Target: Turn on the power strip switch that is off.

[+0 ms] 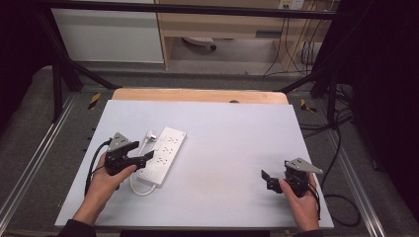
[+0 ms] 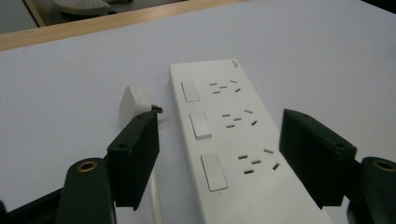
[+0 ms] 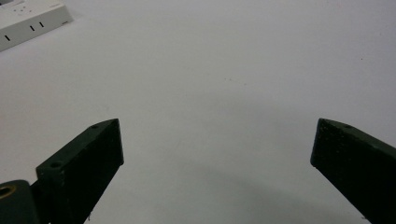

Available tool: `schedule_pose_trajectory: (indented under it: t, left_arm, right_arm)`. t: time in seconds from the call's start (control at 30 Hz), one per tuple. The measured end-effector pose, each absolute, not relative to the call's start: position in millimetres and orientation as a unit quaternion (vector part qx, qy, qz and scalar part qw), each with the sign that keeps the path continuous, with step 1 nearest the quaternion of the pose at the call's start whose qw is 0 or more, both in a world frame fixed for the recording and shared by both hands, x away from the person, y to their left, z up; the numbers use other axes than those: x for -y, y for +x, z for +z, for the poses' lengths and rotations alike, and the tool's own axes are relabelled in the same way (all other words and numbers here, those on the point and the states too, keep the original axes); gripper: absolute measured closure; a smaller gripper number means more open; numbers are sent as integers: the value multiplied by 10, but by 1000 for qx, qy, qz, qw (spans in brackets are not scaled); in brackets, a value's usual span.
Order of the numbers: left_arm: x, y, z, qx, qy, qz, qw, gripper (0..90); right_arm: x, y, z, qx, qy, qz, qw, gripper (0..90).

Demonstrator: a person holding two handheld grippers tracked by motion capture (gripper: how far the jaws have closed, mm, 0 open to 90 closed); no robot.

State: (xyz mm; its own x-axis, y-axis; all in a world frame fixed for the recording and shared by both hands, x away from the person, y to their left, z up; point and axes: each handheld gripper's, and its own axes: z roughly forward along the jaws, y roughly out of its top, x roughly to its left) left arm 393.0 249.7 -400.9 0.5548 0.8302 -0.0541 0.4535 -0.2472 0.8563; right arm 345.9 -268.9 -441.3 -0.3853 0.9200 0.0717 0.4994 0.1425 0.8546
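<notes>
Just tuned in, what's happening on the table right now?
A person holds a gripper in each hand at a white table. The left gripper is at the near end of a white power strip, its jaws straddling the strip without pressing on it. The strip's plug and cord lie beside it. The right gripper sits open over bare table, away from the strip.

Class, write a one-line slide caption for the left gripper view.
Left gripper, open, straddles a white power strip; its plug lies beside it.
</notes>
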Motion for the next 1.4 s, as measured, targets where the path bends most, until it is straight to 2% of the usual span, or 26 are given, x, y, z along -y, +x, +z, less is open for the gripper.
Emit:
schedule_pose_trajectory:
  t: [1.03, 1.4]
  left_arm:
    - [-2295, 4052, -4046, -402, 784, 182, 437, 653]
    - [-2268, 4082, -4078, -396, 790, 169, 436, 750]
  right_arm:
    - [2700, 3461, -4417, -713, 499, 427, 246, 30]
    - [2703, 3461, -4416, -713, 499, 427, 246, 30]
